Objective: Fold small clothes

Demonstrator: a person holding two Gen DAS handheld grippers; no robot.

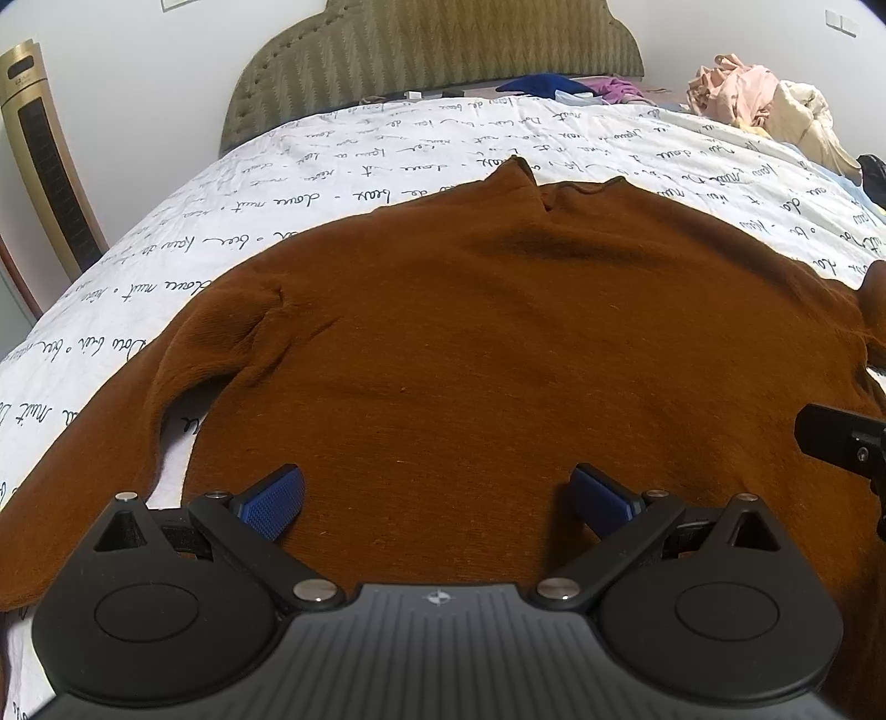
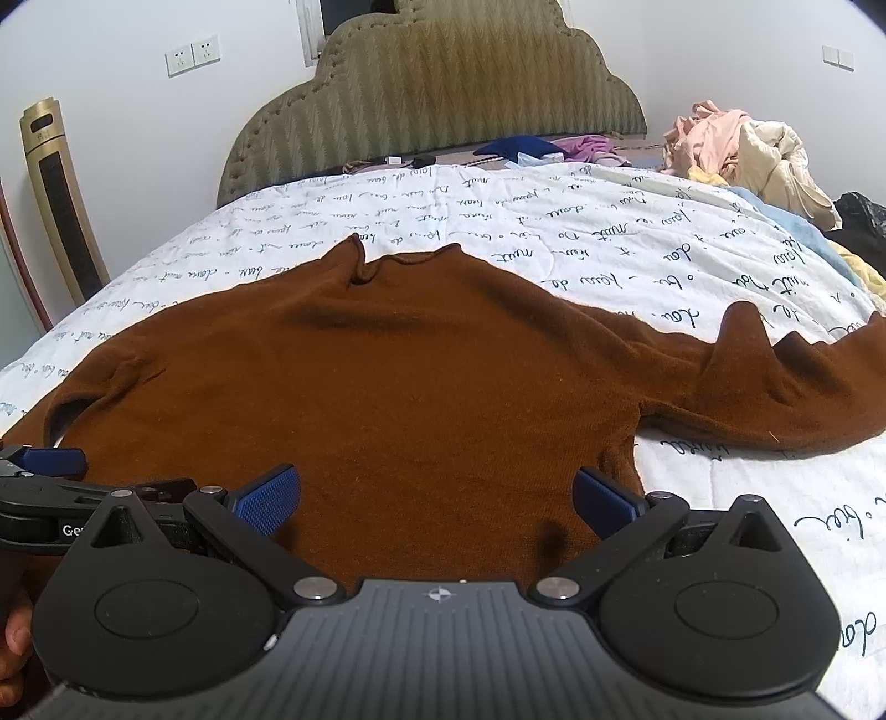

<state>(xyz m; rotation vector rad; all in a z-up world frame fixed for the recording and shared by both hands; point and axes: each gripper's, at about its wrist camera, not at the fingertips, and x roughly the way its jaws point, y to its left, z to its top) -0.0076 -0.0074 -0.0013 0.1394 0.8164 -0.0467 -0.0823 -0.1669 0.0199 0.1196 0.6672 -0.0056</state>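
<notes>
The brown knit sweater [image 2: 421, 387] lies spread flat on the bed's script-printed quilt [image 2: 609, 249], sleeves out. It looks soft, limp and light, best pinched at hem corners or shoulders. Left gripper [image 1: 437, 498] and right gripper [image 2: 437, 498] hover over the hem, jaws wide apart, holding nothing.

Both views low, facing headboard [image 1: 432, 50]
</notes>
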